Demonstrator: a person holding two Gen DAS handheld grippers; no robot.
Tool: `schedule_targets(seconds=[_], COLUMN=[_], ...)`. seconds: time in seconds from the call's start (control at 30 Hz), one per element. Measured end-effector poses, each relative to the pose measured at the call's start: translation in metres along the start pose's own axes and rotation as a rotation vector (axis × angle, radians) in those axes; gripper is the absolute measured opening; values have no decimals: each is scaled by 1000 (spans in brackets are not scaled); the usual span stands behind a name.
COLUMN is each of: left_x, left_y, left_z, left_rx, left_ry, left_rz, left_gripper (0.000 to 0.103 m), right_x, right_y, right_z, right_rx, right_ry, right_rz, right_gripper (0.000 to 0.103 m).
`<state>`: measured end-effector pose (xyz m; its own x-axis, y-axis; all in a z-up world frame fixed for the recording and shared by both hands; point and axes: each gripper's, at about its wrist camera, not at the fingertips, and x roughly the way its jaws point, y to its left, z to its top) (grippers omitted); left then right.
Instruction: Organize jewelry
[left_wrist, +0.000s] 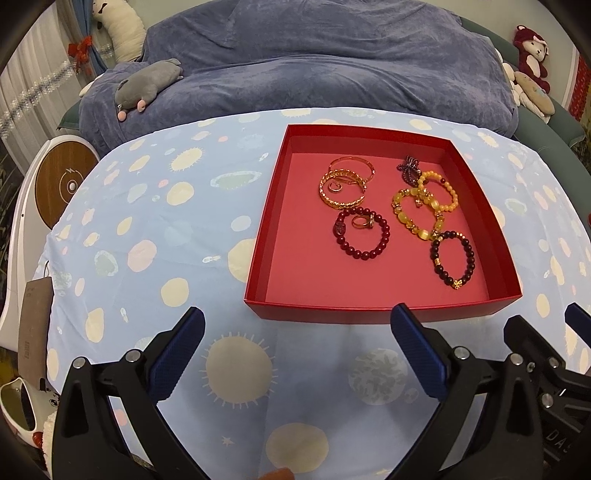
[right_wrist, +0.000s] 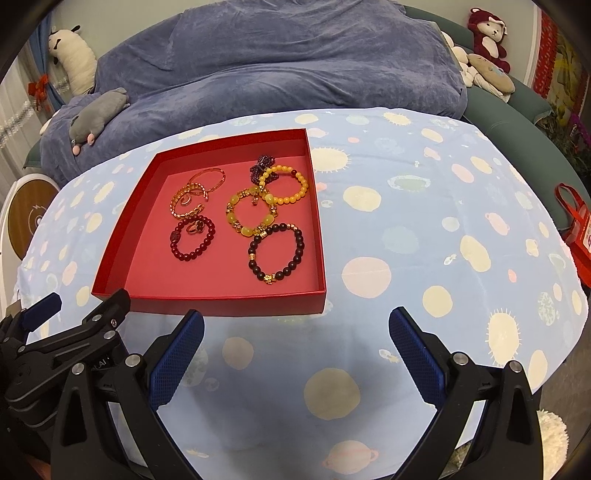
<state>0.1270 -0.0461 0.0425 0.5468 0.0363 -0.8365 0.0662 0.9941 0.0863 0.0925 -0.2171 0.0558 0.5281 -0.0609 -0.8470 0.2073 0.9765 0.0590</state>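
A shallow red box (left_wrist: 369, 314) (right_wrist: 221, 304) stands on the blue planet-print cloth. Inside lie gold bangles (left_wrist: 341, 188) (right_wrist: 186, 201), a dark red bead bracelet (left_wrist: 364, 253) (right_wrist: 192, 254) ringing a small gold ring (left_wrist: 360, 221), yellow bead bracelets (left_wrist: 417, 212) (right_wrist: 251, 210), a dark bead bracelet (left_wrist: 452, 258) (right_wrist: 277, 251) and a purple beaded piece (left_wrist: 410, 170) (right_wrist: 264, 162). My left gripper (left_wrist: 297, 350) is open and empty in front of the box's near wall. My right gripper (right_wrist: 295, 347) is open and empty, just right of the box's near right corner.
A bed with a blue blanket (left_wrist: 314, 62) and a grey plush toy (left_wrist: 147, 86) lies behind the table. Plush toys (right_wrist: 487, 33) sit at the far right. A red bag (right_wrist: 576, 229) hangs by the table's right edge. A white device with a round wooden disc (left_wrist: 62, 188) stands left.
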Motion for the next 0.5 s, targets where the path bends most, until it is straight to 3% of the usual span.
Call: schedule_targets(seconds=[0.5], left_x=[-2], left_y=[3], left_z=[3], left_rx=[-10], left_ry=[-9], left_rz=[-6], left_gripper=[96], right_x=[2], right_y=[-2], right_z=[1], right_rx=[-4], right_ry=[4], right_rz=[-10], right_gripper=[97])
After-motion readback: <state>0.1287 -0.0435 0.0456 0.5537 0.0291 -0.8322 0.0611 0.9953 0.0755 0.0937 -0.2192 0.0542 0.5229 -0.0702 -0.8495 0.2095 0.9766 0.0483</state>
